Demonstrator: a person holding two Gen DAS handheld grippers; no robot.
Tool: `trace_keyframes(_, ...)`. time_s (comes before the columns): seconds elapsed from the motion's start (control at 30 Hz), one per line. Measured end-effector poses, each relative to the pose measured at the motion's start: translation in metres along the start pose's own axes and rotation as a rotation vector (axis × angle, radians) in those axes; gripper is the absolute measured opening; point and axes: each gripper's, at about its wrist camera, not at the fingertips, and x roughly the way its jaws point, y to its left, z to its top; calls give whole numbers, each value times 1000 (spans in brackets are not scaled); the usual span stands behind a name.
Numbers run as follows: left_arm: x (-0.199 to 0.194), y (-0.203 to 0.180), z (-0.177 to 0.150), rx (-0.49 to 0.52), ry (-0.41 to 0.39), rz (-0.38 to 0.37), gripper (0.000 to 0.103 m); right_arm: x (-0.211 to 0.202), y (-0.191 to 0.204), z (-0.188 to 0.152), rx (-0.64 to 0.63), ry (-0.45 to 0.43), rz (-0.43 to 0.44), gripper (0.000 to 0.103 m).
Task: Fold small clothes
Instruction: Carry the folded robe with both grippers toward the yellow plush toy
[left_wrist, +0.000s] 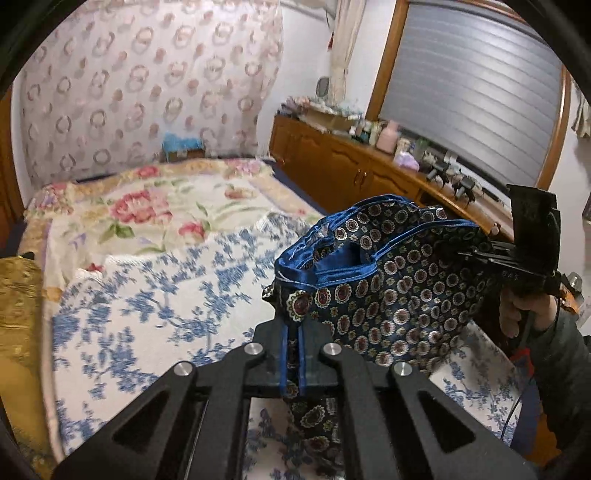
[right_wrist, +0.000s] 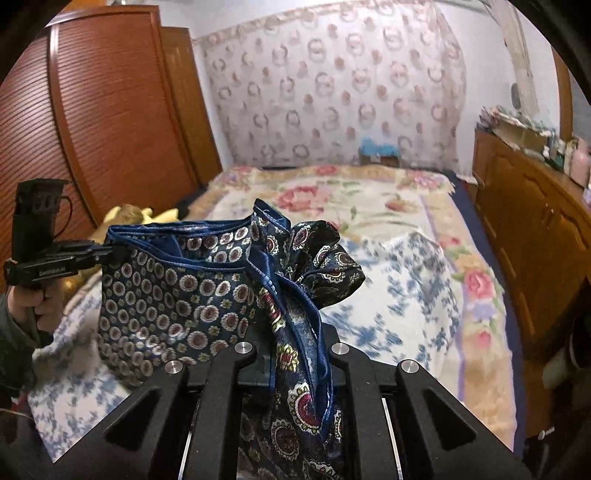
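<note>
Left wrist view, nearest: my left gripper (left_wrist: 293, 354) is closed, its jaws pinching the blue-trimmed edge of the patterned garment (left_wrist: 388, 295), a dark blue cloth printed with round medallions. A strip of the cloth hangs down between the jaws toward the camera. From this pinch the garment spans rightward, held in the air above the bed (left_wrist: 166, 288), to my right gripper (left_wrist: 476, 251), which is clamped on the opposite end of the same hem. The blue satin border (left_wrist: 325, 271) gapes open between the two grips, forming a pouch. My right hand (left_wrist: 524, 310) wraps that gripper's handle.

Right wrist view, nearest: the right gripper (right_wrist: 295, 354) is shut on a bunched fold of the garment (right_wrist: 177, 291), with trimmed cloth passing between the jaws and a ruffled corner (right_wrist: 325, 258) standing above them. The cloth stretches leftward to the left gripper (right_wrist: 110, 251), closed on the far hem, with my left hand (right_wrist: 37, 302) below.

Middle distance: the bed carries a blue-and-white floral cover (left_wrist: 147, 314) under the garment, then a cream spread with red roses (left_wrist: 155, 210).

Far: a lace curtain with ring motifs (left_wrist: 147, 81) behind the bed, a wooden sideboard (left_wrist: 332, 162) crowded with small items, a shuttered window (left_wrist: 472, 88), and a slatted wooden wardrobe (right_wrist: 103, 110).
</note>
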Motion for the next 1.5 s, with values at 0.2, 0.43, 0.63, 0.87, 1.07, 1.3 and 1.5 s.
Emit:
trace_keyframes(0.2,-45,13,-3,-5,-71,62,1,-5,40,23,-75,-45,29,8)
trace_keyframes(0.43,-102,39,-18,-32,-140,152,1,10,82,50,-143,-71,84,8)
trace_keyframes(0.63,-150,69,-32,-73,-196,235,1,39,135,77,-228,-73,160,8)
trace_keyframes(0.87,-199,112,-57,-147,-259,343,1,74,207,125,-360,-75,257,8)
trace_keyframes(1.07,-233,153,-96,-249,-297,444,1,122,284,167,-509,-43,327,8)
trace_keyframes(1.3,-221,206,-143,-380,-229,535,1,214,379,185,-644,41,361,8)
trace_keyframes(1.5,-207,231,-173,-421,-164,557,1,266,410,185,-647,115,292,37)
